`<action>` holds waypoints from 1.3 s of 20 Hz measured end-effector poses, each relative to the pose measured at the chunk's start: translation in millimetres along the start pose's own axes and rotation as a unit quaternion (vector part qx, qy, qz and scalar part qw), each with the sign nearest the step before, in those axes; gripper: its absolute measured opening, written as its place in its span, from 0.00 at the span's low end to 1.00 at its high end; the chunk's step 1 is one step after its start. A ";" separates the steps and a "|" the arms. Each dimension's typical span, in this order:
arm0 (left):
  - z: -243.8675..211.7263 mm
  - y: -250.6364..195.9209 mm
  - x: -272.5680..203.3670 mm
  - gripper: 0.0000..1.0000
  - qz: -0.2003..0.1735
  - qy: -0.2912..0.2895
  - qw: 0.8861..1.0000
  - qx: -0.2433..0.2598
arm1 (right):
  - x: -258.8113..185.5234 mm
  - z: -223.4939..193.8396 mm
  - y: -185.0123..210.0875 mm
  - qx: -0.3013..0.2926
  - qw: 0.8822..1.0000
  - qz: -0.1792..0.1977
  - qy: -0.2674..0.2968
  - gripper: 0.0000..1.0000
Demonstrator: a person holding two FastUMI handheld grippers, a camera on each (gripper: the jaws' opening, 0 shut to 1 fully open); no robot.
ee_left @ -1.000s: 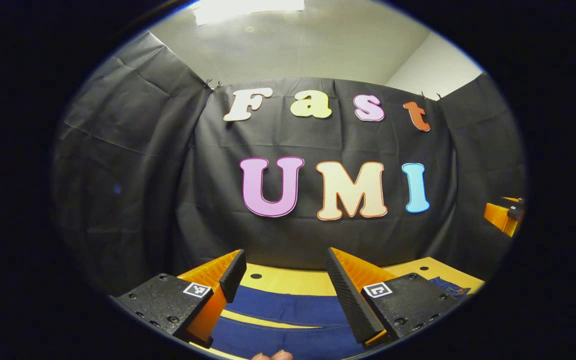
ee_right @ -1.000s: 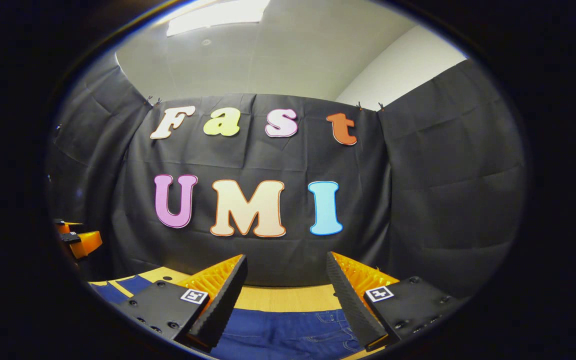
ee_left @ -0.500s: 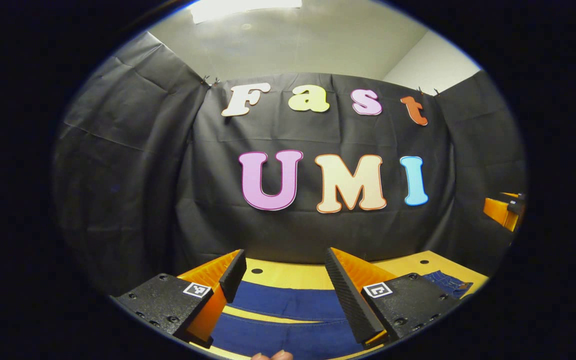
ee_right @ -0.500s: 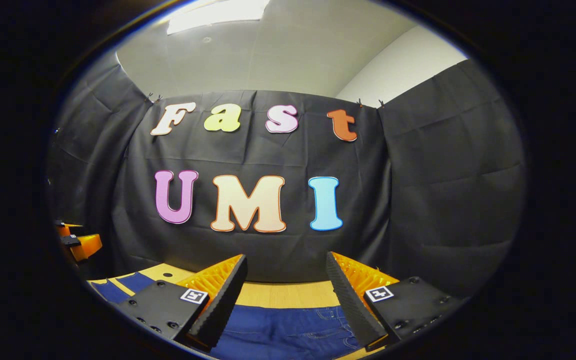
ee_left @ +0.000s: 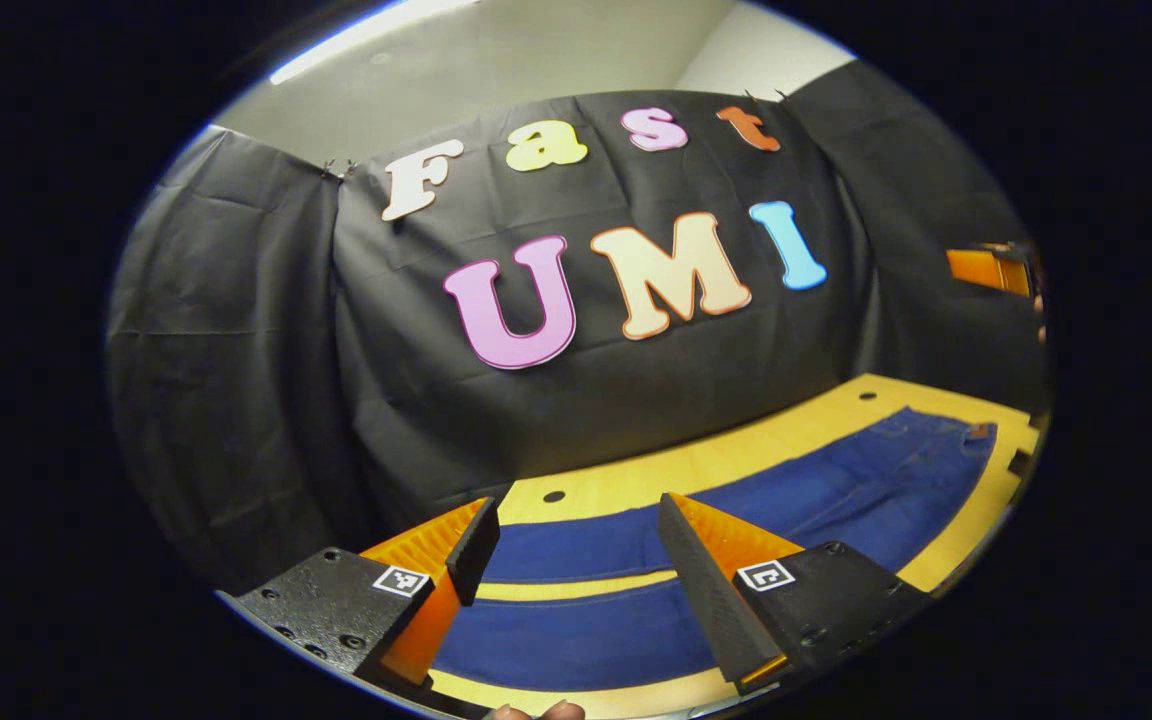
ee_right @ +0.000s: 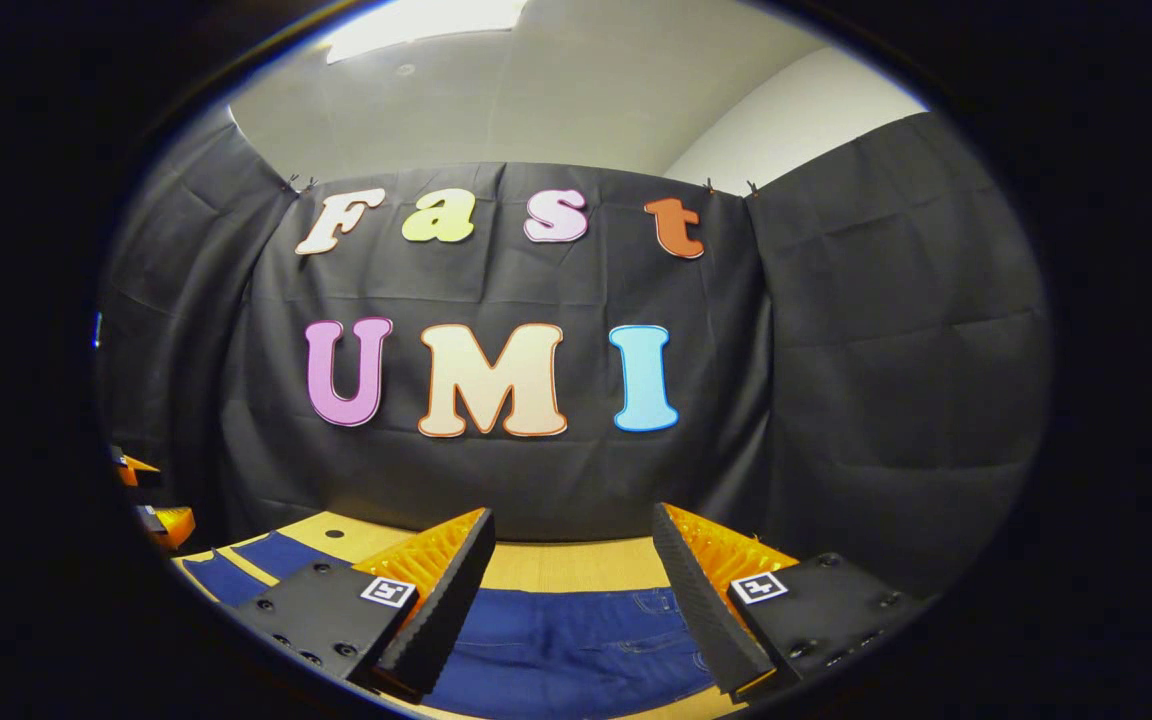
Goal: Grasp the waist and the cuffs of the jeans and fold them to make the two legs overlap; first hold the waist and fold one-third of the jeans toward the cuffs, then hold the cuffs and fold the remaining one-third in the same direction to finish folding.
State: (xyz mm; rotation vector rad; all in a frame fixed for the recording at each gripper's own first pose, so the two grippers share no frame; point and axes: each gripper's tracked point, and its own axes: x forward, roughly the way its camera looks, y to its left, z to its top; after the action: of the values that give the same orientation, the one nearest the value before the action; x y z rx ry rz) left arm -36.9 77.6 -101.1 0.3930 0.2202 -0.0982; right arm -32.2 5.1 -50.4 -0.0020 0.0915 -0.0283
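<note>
In the left gripper view, the left gripper (ee_left: pixel 576 570) sits at six o'clock with its jaws spread wide and nothing between them, hovering over the jeans (ee_left: pixel 836 500). The jeans lie flat on the yellow counter (ee_left: pixel 736 455); two blue legs run side by side with a strip of counter showing between them, and they sweep out toward three o'clock, where the waist end appears to lie. At about two o'clock, near the edge, part of the other gripper shows, too little to judge. In the right gripper view, the right gripper (ee_right: pixel 571 575) is also at six o'clock, jaws apart and empty, above the jeans (ee_right: pixel 576 650) where stitching and pockets show, so this looks like the waist end. The legs (ee_right: pixel 236 565) trail off toward eight o'clock. Judging from this, no fold is done: the legs do not yet overlap, and both thirds remain. The grasp of cuffs and waist seems the step in hand.
</note>
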 end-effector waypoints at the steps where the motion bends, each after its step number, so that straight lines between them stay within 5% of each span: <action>1: -10.6 3.2 -0.7 0.96 -0.001 0.010 1.000 0.015 | -2.7 -3.2 -0.1 -0.001 1.000 -0.002 0.001 0.98; 5: -63.7 3.2 -4.3 0.95 -0.032 0.063 0.993 0.095 | -8.5 -9.7 -4.2 -0.004 1.000 -0.012 0.008 0.98; 11: -135.3 -6.4 -17.6 0.95 -0.097 0.135 0.967 0.194 | -11.5 -21.0 -11.6 -0.013 0.999 -0.027 0.022 1.00; 16: -192.9 -11.1 -29.5 0.95 -0.139 0.200 0.934 0.261 | -13.5 -29.0 -9.4 -0.020 0.999 -0.029 0.033 1.00; 21: -230.4 -6.3 -34.3 0.96 -0.173 0.229 0.888 0.359 | -19.0 -36.4 -21.1 -0.024 0.998 -0.044 0.042 1.00; 26: -251.7 -9.1 -28.9 0.95 -0.201 0.243 0.862 0.397 | -19.7 -41.0 -32.7 -0.026 0.997 -0.062 0.050 0.98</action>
State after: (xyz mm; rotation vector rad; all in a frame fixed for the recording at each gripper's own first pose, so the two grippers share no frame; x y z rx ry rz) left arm -114.9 168.8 -324.4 1.2014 0.7721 -0.5151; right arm -56.5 -27.1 -89.4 -0.0574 0.1914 -0.1503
